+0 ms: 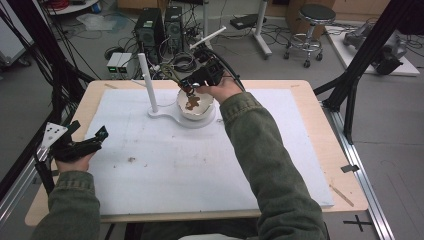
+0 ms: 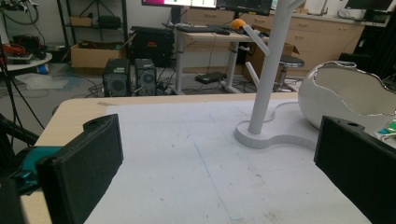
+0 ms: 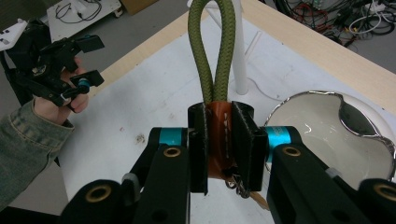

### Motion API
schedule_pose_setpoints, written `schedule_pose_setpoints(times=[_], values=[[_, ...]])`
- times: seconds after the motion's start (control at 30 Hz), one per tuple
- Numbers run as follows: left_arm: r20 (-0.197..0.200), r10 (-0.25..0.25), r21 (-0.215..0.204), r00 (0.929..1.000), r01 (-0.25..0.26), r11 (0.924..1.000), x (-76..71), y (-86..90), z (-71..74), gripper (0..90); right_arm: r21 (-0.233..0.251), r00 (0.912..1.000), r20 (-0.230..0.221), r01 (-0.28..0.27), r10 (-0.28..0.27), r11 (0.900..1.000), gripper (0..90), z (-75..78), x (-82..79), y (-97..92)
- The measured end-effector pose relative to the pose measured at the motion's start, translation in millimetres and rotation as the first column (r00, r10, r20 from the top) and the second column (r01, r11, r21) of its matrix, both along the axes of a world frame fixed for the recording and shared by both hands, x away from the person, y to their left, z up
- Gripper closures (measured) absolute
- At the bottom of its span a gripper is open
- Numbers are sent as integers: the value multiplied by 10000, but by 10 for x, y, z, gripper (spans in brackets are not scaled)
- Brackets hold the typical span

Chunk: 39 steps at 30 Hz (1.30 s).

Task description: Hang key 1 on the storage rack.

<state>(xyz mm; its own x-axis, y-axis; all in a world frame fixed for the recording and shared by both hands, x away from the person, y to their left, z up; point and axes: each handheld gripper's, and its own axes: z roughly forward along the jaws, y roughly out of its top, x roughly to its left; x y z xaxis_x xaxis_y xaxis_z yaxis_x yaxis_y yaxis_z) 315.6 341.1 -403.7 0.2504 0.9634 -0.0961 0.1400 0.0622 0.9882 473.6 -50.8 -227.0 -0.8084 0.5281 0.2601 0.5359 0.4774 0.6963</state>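
A green rope loop [image 3: 208, 51] with a brown leather tab [image 3: 219, 140] is pinched by the tab in my right gripper [image 3: 219, 133], which is shut on it. The loop sticks out beyond the jaws and a small metal clip hangs below them. In the high view my right gripper [image 1: 189, 90] hovers over a white egg-shaped bowl [image 1: 211, 107], with the brown end of the strap [image 1: 191, 103] dangling at the bowl's mouth. My left gripper [image 1: 89, 129] rests at the table's left edge, open, nothing between its jaws [image 2: 219, 154].
A white stand with an upright branched post [image 1: 148, 82] shares a base with the bowl [image 2: 327, 100]. A white mat [image 1: 190, 165] covers the wooden table. Beyond the far edge are computer towers, cables and a stool [image 1: 312, 30].
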Motion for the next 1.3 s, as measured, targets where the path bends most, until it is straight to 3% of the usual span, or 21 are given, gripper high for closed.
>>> schedule_pose_setpoints(times=[0.6,1.07,1.3], values=[[-19,-49,-50,10000,49,10000,2,3,-3,17,34,9993,-236,-277,278,9996,772,66,99,326],[4,-47,-105,10000,47,9999,7,6,-8,17,-180,9989,-403,249,-256,9995,772,41,118,582],[-45,-89,-66,10000,88,9999,10,10,-11,17,-209,9989,-240,399,-404,9990,772,9,94,684]])
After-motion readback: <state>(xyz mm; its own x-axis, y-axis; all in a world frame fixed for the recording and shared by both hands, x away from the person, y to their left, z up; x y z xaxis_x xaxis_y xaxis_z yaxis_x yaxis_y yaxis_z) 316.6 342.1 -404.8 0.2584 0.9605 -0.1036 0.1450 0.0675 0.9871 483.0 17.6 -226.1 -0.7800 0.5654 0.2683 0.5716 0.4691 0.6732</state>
